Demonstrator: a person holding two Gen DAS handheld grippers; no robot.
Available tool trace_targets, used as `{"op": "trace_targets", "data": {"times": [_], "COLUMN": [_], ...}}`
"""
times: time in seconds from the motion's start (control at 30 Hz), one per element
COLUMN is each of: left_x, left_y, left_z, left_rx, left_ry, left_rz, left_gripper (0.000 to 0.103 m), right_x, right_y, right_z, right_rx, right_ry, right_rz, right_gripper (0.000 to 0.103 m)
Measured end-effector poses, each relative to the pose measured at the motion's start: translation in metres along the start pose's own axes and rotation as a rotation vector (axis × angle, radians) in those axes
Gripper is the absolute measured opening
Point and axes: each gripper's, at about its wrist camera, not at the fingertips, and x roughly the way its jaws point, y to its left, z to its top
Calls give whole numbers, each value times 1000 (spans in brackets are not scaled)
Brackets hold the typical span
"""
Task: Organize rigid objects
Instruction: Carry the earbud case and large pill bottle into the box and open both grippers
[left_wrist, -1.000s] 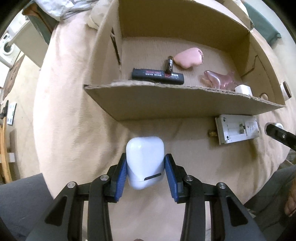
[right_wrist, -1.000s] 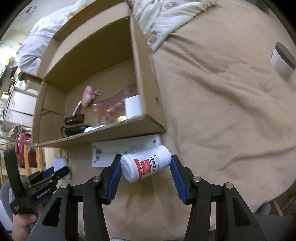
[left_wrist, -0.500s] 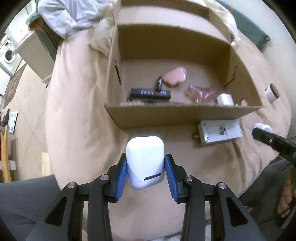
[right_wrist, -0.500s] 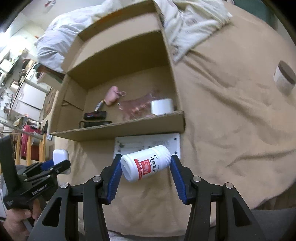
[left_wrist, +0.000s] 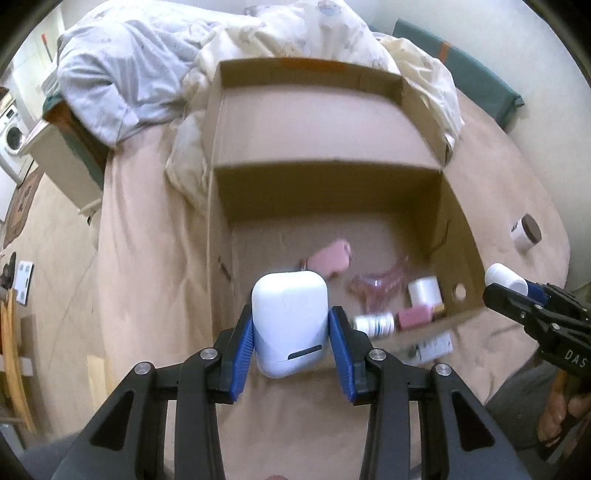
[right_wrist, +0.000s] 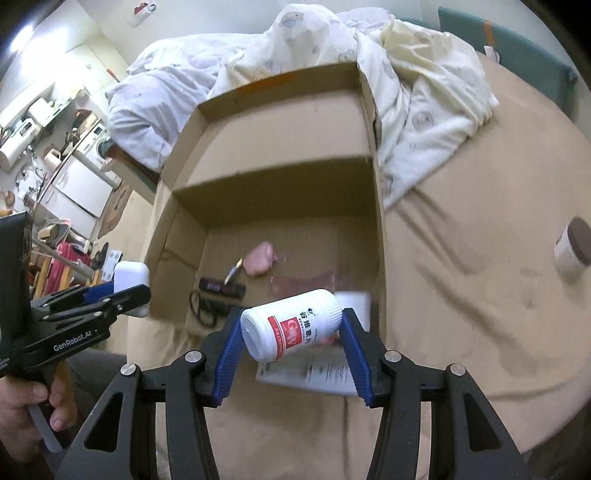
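My left gripper (left_wrist: 290, 328) is shut on a white earbud case (left_wrist: 289, 314), held above the near wall of the open cardboard box (left_wrist: 321, 144). My right gripper (right_wrist: 291, 336) is shut on a white pill bottle with a red label (right_wrist: 291, 325), lying sideways between the blue pads over the box's near right corner. Inside the box lie a pink heart-shaped item (left_wrist: 330, 256), a clear pink piece (left_wrist: 373, 284), a white roll (left_wrist: 424, 290), a small white bottle (left_wrist: 375, 323) and a black bar (right_wrist: 221, 288). Each gripper shows in the other's view, left (right_wrist: 127, 286) and right (left_wrist: 509, 286).
The box sits on a tan bedcover (right_wrist: 461, 295). A white flat device (right_wrist: 314, 373) lies just outside the box's near wall. A brown-lidded jar (right_wrist: 572, 249) stands on the cover to the right. Crumpled bedding (left_wrist: 147, 74) piles behind the box. A hand (right_wrist: 33, 406) grips the left tool.
Both grippers have risen with their loads and tipped more level, so the box shrank in view and its whole floor and the bedding behind came into sight. Grips unchanged.
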Motion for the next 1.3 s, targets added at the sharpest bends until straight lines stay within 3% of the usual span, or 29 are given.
{"op": "trace_targets", "data": {"times": [0.27, 0.6, 0.77, 1.1, 1.13, 1.2, 1.3], "left_x": [34, 89, 94, 97, 96, 92, 84], "left_y": [-11, -18, -18, -20, -21, -22, -24], "left_z": [34, 28, 32, 30, 29, 29, 29], "left_rx": [58, 94, 86, 102, 105, 107, 105], "left_ry": [-6, 57, 72, 81, 78, 72, 51], "left_rz": [18, 37, 45, 57, 58, 57, 44], "left_gripper": [36, 36, 36, 37, 38, 60, 70], "right_x": [38, 74, 84, 81, 81, 79, 71], "right_y": [0, 2, 0, -2, -3, -6, -8], "right_z": [25, 16, 15, 15, 16, 16, 19], "right_rx": [-25, -59, -59, -26, -18, -1, 21], "right_ry": [26, 76, 103, 96, 95, 85, 45], "right_rz": [26, -28, -50, -10, -7, -4, 24], "right_gripper": [55, 55, 55, 55, 57, 64, 73]}}
